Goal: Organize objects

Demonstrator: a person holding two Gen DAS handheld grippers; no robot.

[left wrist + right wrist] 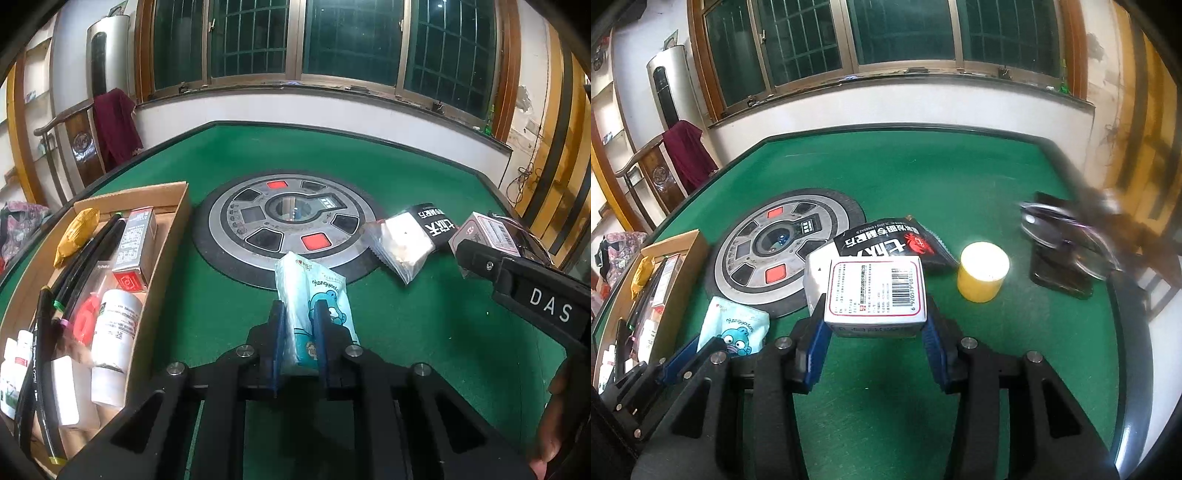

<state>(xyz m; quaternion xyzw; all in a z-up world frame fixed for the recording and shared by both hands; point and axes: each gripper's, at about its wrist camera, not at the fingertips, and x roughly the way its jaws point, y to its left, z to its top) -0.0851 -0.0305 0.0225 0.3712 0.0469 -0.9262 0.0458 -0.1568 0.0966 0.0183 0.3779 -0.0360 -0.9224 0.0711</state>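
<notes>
My left tool [299,332] is closed on the light blue tissue pack [314,295], its blue pads pressing the pack from both sides; the pack stands upright above the green table [406,332], near the edge of the round grey panel [284,225]; the cardboard box [162,258], already full of bottles, pens and a red carton, lies to the left. My right tool [875,332] grips the white medicine box [877,291] between its pads, barcode face upward; behind it lies the black snack bag [897,243]; the yellow cup [982,273] stands to the right, apart from the box.
</notes>
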